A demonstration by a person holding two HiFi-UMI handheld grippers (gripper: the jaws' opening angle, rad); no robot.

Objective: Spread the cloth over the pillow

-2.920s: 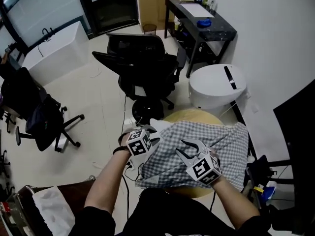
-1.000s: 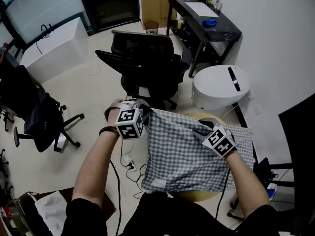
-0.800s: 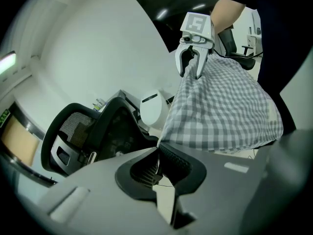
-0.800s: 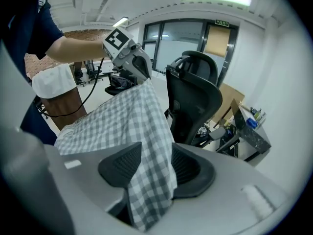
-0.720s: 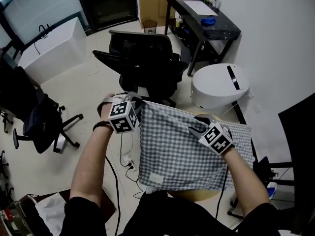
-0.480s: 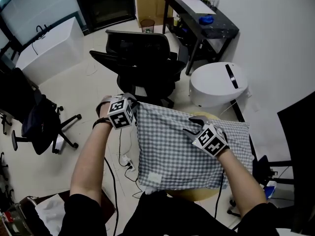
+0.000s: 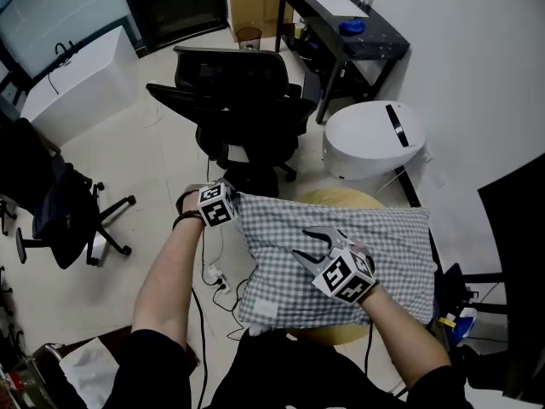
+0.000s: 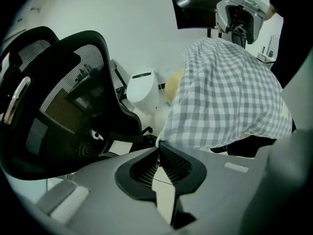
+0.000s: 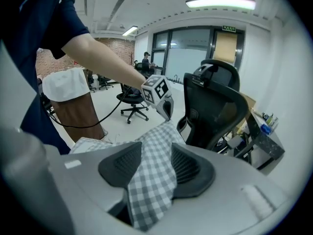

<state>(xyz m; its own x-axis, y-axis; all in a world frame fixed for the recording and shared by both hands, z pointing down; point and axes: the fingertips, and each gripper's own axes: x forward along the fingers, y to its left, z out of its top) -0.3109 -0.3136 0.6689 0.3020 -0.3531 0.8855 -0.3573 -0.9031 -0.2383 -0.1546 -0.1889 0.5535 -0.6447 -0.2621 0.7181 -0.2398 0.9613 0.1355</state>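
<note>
The grey-and-white checked cloth (image 7: 375,237) lies draped over a bulky shape on the round wooden table (image 7: 334,197); the pillow beneath it is hidden. My left gripper (image 7: 237,200) is at the cloth's far left corner, shut on that corner (image 8: 161,140). From there the cloth (image 8: 225,92) runs up and away in the left gripper view. My right gripper (image 7: 312,244) sits over the middle of the cloth with its jaws spread. In the right gripper view a band of cloth (image 9: 151,180) lies in the gap between the right gripper's (image 9: 156,163) pads.
A black office chair (image 7: 243,100) stands just beyond the table. A white round appliance (image 7: 375,139) and a black desk (image 7: 345,24) are at the back right. Cables (image 7: 213,275) trail on the floor at left, near a second chair (image 7: 60,211).
The left gripper has sunk with the cloth corner, bringing the raised cloth down over the table. The right gripper has moved from the cloth's right part to its middle.
</note>
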